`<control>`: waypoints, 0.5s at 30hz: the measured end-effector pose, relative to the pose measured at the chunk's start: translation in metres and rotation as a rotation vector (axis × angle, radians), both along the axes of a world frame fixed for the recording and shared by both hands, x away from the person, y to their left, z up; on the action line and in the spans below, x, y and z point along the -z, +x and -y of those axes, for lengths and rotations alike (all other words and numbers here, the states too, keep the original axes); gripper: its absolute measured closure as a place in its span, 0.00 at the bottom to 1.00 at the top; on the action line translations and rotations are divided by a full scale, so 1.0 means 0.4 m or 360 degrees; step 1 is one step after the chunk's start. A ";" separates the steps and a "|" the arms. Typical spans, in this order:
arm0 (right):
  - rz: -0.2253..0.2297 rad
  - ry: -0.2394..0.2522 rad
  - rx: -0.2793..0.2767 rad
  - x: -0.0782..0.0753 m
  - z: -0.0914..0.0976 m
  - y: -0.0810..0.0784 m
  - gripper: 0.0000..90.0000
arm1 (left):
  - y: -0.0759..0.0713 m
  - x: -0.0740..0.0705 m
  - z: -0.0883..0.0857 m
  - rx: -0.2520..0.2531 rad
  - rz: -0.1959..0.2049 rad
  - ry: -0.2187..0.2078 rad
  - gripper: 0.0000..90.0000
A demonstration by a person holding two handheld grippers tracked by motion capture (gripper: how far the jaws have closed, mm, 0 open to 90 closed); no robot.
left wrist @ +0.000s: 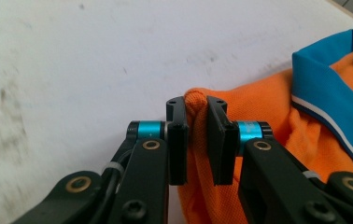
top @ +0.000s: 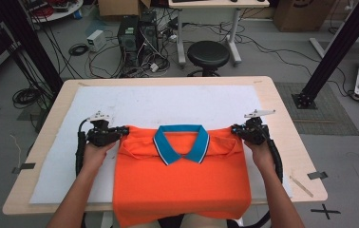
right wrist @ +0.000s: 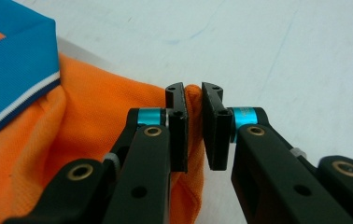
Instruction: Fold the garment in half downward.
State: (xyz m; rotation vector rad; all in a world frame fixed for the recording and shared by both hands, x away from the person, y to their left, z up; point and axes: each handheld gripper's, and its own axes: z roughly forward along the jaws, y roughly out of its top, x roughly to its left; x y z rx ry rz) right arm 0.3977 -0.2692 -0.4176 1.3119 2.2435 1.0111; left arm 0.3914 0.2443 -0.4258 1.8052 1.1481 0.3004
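A: Seen from the high view: orange polo shirt point(top: 182, 185) spread front-up in the lower middle of the frame, on the white mat point(top: 168, 102) covering the wooden table point(top: 282, 118). Hem hanging over the near edge at the bottom. Blue collar point(top: 181, 142) at the centre, opening toward the far side.

B: And from the gripper views?

A: Close-ups of what the high view leaves too small to judge. In the left gripper view, left gripper point(left wrist: 196, 105) clenched on a bunched fold of orange cloth at the shirt's shoulder corner, fabric filling the gap between the jaw tips. Collar with its thin white stripe at the right edge of that frame. In the right gripper view, right gripper point(right wrist: 193, 91) likewise pinching the opposite shoulder corner, cloth pressed against the left-hand jaw and squeezed at the tips. Collar at the upper left there.

B: Anything given by the high view alone?

A: The room beyond: a black stool point(top: 208, 54) at upper centre, computer towers point(top: 137, 33) and tangled cables on the floor at upper left. Also the whole shape of the shirt, sleeves folded in under the shoulders.

B: Pose of the hands?

A: Forearms entering from the bottom corners and angling slightly inward. Left hand point(top: 94, 152) at centre left, right hand point(top: 260, 152) at centre right, roughly level with each other, one at each end of the shoulder line. Grippers pointing inward toward the collar, low against the mat.
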 end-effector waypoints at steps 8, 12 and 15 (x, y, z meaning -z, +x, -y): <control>0.0032 -0.0023 0.0095 -0.029 -0.011 0.070 0.92 | 0.064 -0.009 0.015 -0.0044 0.0078 0.0075 0.88; 0.0031 -0.0014 0.0149 -0.027 -0.018 0.095 0.91 | 0.087 0.011 0.013 -0.0052 0.0036 0.0085 0.88; 0.0019 -0.0041 0.0178 -0.013 -0.027 0.103 0.91 | 0.085 0.025 0.019 -0.0084 0.0062 0.0097 0.84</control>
